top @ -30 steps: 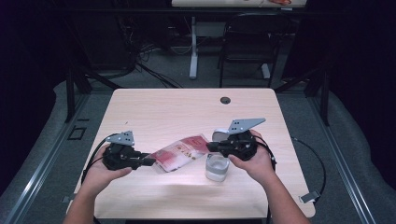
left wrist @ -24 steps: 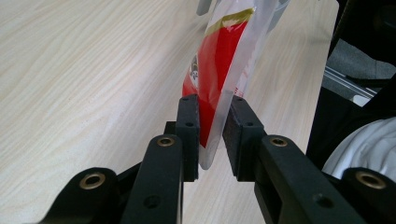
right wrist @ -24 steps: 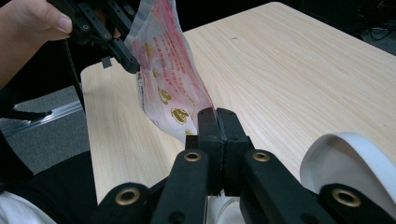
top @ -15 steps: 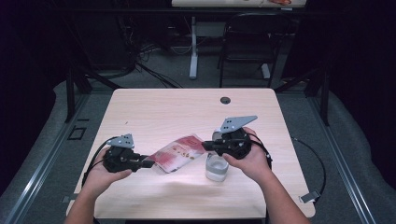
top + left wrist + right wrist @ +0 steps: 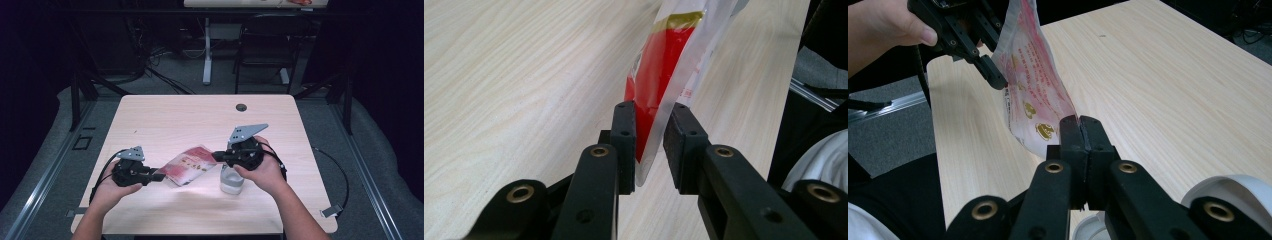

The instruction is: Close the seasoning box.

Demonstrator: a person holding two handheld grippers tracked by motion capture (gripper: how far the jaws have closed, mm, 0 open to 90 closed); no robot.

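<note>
Red-and-white packet (image 5: 187, 165) hangs stretched between the two grippers, lifted off the wooden surface (image 5: 200, 120) near its middle, with its printed face tilted up toward the high view. Seen from above, the left gripper (image 5: 159, 176) meets the packet's corner at about 8 o'clock, and the right gripper (image 5: 216, 156) meets its edge at about 3 o'clock. In the left gripper view the jaws stand a little apart with the packet's clear sealed edge (image 5: 659, 115) running between them; the film lies against the left pad, while a gap shows at the right pad, so the hold there looks loose. In the right gripper view the jaws are pressed fully together, pinching the packet's thin edge (image 5: 1068, 117). A white cup (image 5: 231, 180) stands on the surface just under the right hand (image 5: 262, 172), at about 5 o'clock from the packet; what it holds cannot be made out.
</note>
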